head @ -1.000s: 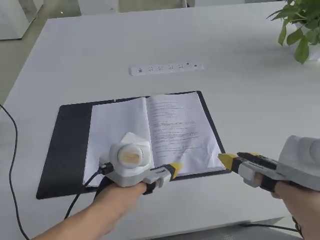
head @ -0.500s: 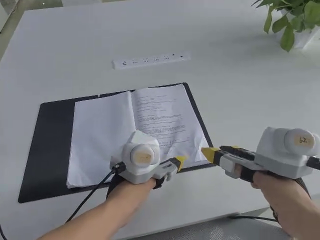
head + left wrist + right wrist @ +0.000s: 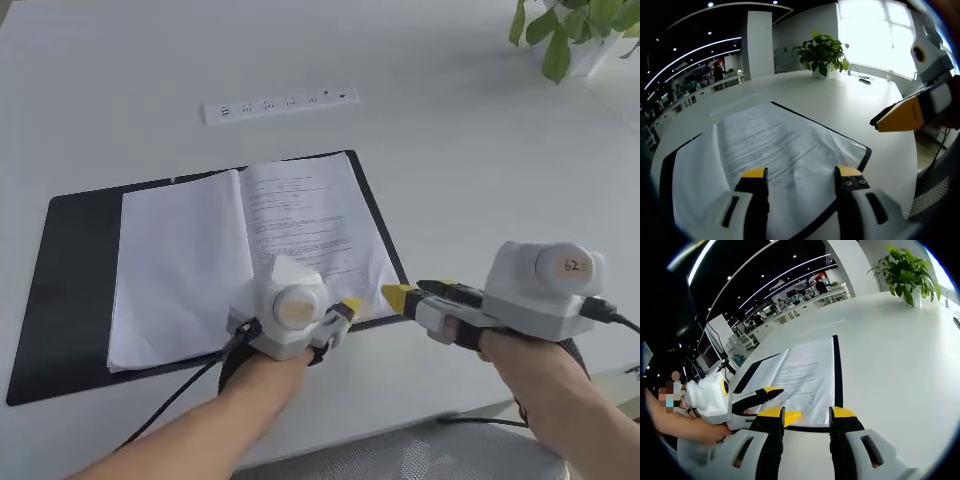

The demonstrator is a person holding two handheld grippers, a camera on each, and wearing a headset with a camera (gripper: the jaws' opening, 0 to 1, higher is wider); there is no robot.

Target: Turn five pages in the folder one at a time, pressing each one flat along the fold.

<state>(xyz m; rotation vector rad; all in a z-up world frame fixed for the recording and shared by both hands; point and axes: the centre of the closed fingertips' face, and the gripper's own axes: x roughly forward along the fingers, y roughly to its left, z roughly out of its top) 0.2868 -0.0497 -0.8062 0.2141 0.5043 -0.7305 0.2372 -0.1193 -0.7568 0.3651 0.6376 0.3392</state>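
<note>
In the head view, the left gripper [image 3: 349, 308] is hovering at the near right corner of the open folder [image 3: 60, 290], with its yellow tips pointing right. The right gripper [image 3: 398, 296] is facing it from the right, just off the folder's right edge, and the two sets of tips are sitting near each other but apart. The folder is lying open on the white table [image 3: 470, 150], showing a blank left page [image 3: 180, 260] and a printed right page [image 3: 300, 215]. A white power strip [image 3: 280, 104] is lying beyond the folder's far edge. A potted plant [image 3: 560, 30] is standing at the far right, well apart from the work. A black cable [image 3: 180, 395] is trailing from the left gripper toward the near left.

In the left gripper view, the two jaws are standing apart and gripping nothing. The printed page is showing between and beyond them. Whether the tips are touching the paper cannot be told. The right gripper's yellow tip is coming in from the right above the bare table, past the folder's corner. The plant is sitting far behind.

In the right gripper view, the jaws are also standing apart, clasping nothing, over the table just near of the folder's edge. The left gripper is reaching in from the left, its dark jaw lying across the near part of the printed page and partly blocking the way to that corner. The plant is standing at the far right.
</note>
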